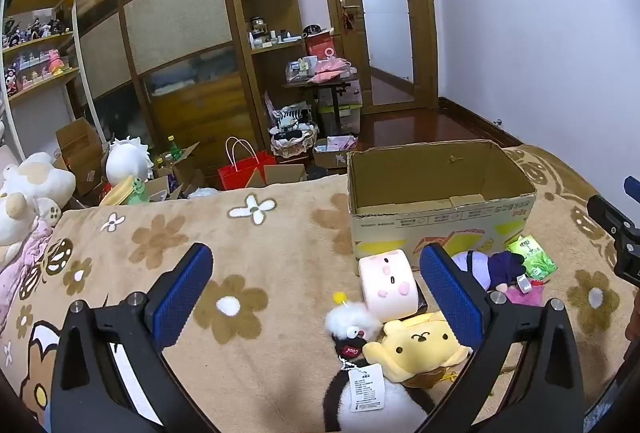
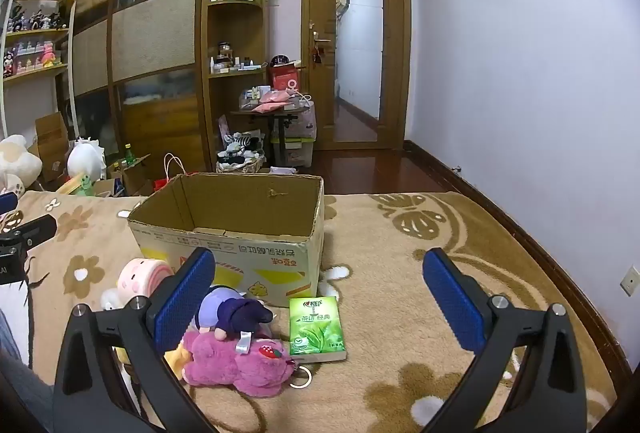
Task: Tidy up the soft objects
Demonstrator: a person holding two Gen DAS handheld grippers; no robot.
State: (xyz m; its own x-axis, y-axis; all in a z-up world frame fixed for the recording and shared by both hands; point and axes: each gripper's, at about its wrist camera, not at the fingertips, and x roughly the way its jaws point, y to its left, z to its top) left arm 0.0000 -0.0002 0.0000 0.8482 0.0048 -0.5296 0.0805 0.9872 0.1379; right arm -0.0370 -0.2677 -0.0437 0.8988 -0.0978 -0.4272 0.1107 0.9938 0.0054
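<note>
An open cardboard box stands on the brown flowered blanket. In front of it lies a heap of soft toys: a white-and-pink roll plush, a yellow dog plush, a black-and-white fluffy plush with a tag, a purple-haired doll and a magenta bear. A green tissue pack lies beside them. My left gripper is open above the heap's left side. My right gripper is open above the tissue pack.
The blanket covers a bed whose far edge drops to a floor crowded with boxes, a red bag and a basket. Large white plushes sit at the left. A wall runs along the right.
</note>
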